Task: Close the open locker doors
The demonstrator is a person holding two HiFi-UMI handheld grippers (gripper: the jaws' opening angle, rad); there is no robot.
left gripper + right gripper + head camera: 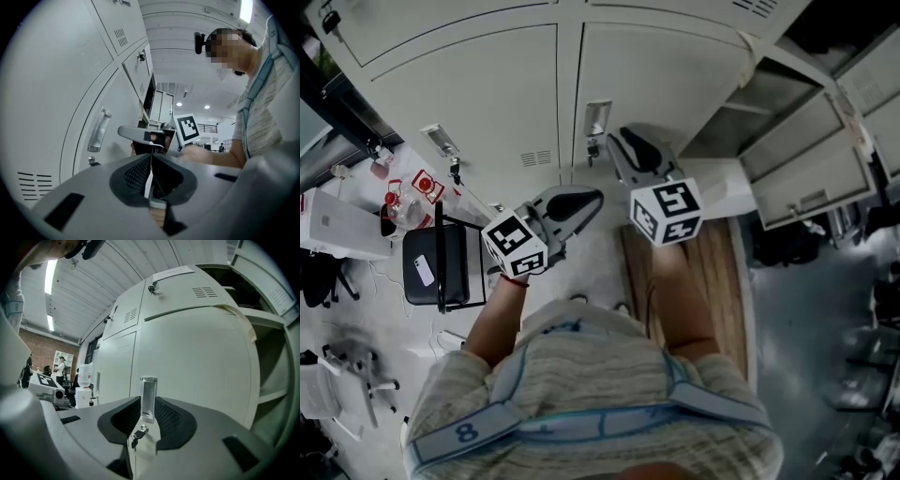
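A bank of pale grey lockers (pixel 487 84) fills the top of the head view. Its left and middle doors are closed. At the right two locker doors (pixel 811 178) hang open, and an open compartment (pixel 269 357) shows its shelves. My right gripper (pixel 626 141) points at the middle closed door, jaws open. The door's metal handle (pixel 148 397) shows in the gap between them, clear of both pads, with a key (pixel 139 432) just below. My left gripper (pixel 581 202) hangs lower and to the left, shut on nothing, its pads (pixel 140 173) pressed together.
A black case (pixel 441 267) and a white box (pixel 337 225) stand on the floor at the left, with a bottle (pixel 403 211) between them. A wooden board (pixel 722 272) lies under the open lockers. Dark equipment crowds the right edge.
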